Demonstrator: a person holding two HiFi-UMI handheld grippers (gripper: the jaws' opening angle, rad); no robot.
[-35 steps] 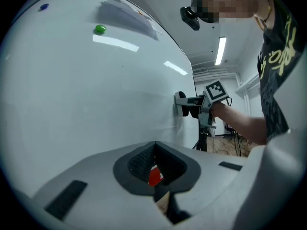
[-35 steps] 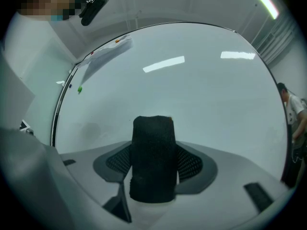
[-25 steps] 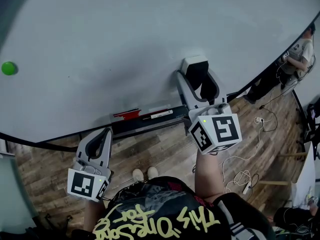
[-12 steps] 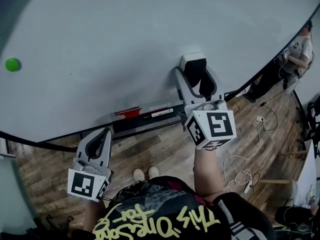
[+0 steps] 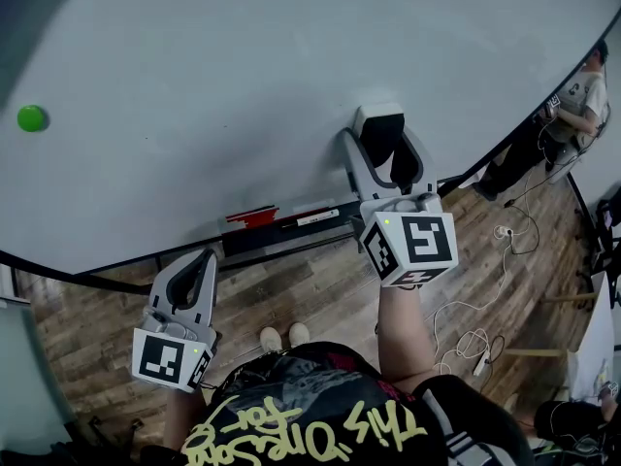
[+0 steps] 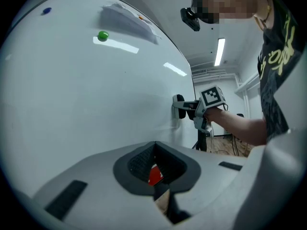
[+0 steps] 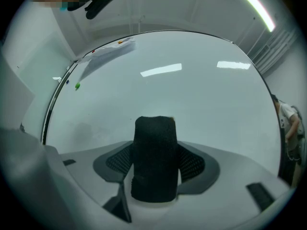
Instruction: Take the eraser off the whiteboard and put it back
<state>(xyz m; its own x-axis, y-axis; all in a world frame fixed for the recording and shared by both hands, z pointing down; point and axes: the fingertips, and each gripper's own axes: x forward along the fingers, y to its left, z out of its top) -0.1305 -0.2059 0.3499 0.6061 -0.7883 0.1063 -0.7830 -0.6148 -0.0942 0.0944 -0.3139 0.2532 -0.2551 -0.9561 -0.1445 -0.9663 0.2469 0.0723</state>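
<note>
The eraser (image 5: 377, 122), white-backed with a black felt body, sits flat against the whiteboard (image 5: 243, 56) right of centre. My right gripper (image 5: 384, 149) is shut on it, one finger on each side. In the right gripper view the black eraser (image 7: 154, 157) stands upright between the pads with the board behind it. The left gripper view shows the eraser (image 6: 181, 107) touching the board. My left gripper (image 5: 192, 278) hangs low at the left, below the board's tray (image 5: 291, 233), shut and holding nothing.
A red marker (image 5: 250, 216) and another pen lie in the tray. A green magnet (image 5: 31, 117) sticks to the board far left. A paper sheet (image 6: 127, 18) hangs high on the board. Cables (image 5: 466, 343) lie on the wooden floor, and a person (image 5: 582, 105) stands at the far right.
My right gripper has shifted slightly up the board with the eraser, then stayed nearly still. The left gripper has not moved.
</note>
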